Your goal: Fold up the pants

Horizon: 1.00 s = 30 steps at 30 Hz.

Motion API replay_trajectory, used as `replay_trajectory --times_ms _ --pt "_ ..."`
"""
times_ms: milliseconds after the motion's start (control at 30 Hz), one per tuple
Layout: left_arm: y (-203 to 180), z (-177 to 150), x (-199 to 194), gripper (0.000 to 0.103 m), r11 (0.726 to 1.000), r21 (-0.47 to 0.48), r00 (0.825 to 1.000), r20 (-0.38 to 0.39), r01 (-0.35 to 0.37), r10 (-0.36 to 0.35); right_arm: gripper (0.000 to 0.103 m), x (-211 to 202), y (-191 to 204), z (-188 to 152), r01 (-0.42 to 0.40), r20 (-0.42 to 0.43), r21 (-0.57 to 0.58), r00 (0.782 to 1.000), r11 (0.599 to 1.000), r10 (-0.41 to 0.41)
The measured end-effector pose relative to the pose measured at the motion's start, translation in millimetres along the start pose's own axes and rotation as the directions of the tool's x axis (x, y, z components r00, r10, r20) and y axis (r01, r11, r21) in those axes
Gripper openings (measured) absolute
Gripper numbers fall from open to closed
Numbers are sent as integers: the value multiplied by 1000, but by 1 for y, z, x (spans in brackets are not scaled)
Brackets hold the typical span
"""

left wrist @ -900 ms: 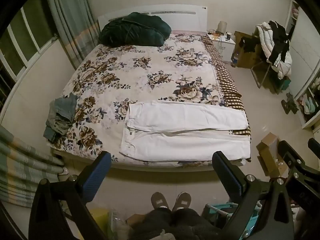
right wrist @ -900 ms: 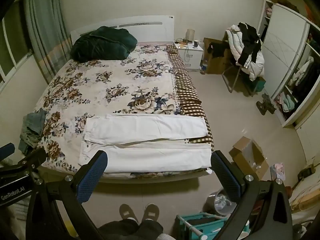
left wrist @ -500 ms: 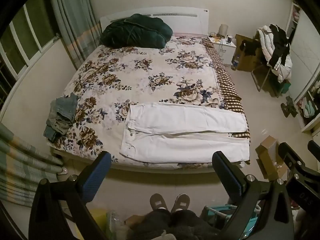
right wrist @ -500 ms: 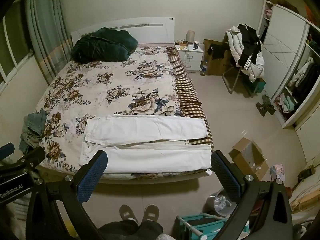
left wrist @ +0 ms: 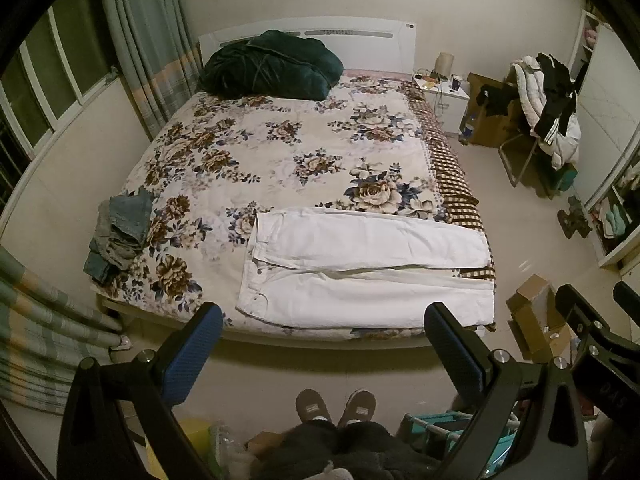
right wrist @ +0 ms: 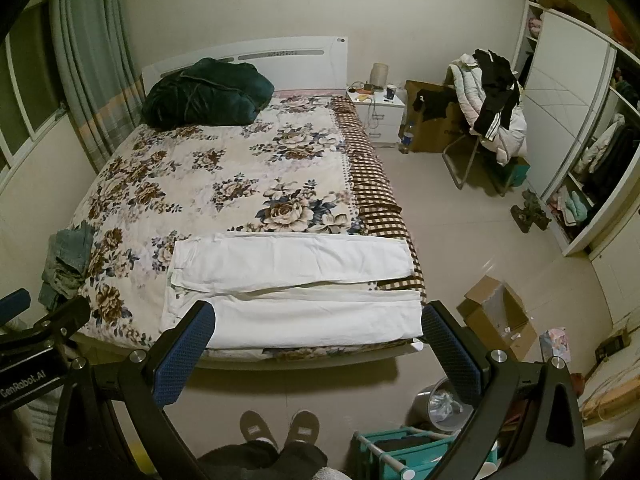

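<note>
A dim bedroom: long white cotton pants (left wrist: 360, 268) lie spread flat along the near edge of the floral-quilted bed (left wrist: 280, 152). Left tongs (left wrist: 320, 344) and right tongs (right wrist: 316, 340), wide open and empty, have edged closer; folding not begun.

The pants (left wrist: 368, 264) lie flat across the near end of the bed (left wrist: 280, 152), waist to the left and legs to the right, with a pile of clothes (left wrist: 120, 232) near the bed's left edge and a bundled quilt (left wrist: 272, 66) at the headboard. A nightstand (right wrist: 378, 114) stands right of the bed's head, with a chair (right wrist: 488, 120) heaped with garments further right. On the floor right of the bed's foot sits a cardboard box (right wrist: 496, 316), and nearer still what may be a bin (right wrist: 440, 404).
</note>
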<state>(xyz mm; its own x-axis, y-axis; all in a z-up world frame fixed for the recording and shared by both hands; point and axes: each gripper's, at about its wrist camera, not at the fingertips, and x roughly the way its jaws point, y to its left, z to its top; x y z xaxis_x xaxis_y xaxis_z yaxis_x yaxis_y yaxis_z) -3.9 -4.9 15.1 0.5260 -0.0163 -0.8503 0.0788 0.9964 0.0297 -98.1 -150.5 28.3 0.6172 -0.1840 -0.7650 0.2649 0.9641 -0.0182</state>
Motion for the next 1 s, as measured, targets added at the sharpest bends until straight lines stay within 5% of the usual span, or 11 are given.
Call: replay_trajectory --times_ms 1000 --pt "4 0 -1 103 1000 -5 1000 2 12 -12 103 -6 2 1 2 7 -3 1000 1000 -1"
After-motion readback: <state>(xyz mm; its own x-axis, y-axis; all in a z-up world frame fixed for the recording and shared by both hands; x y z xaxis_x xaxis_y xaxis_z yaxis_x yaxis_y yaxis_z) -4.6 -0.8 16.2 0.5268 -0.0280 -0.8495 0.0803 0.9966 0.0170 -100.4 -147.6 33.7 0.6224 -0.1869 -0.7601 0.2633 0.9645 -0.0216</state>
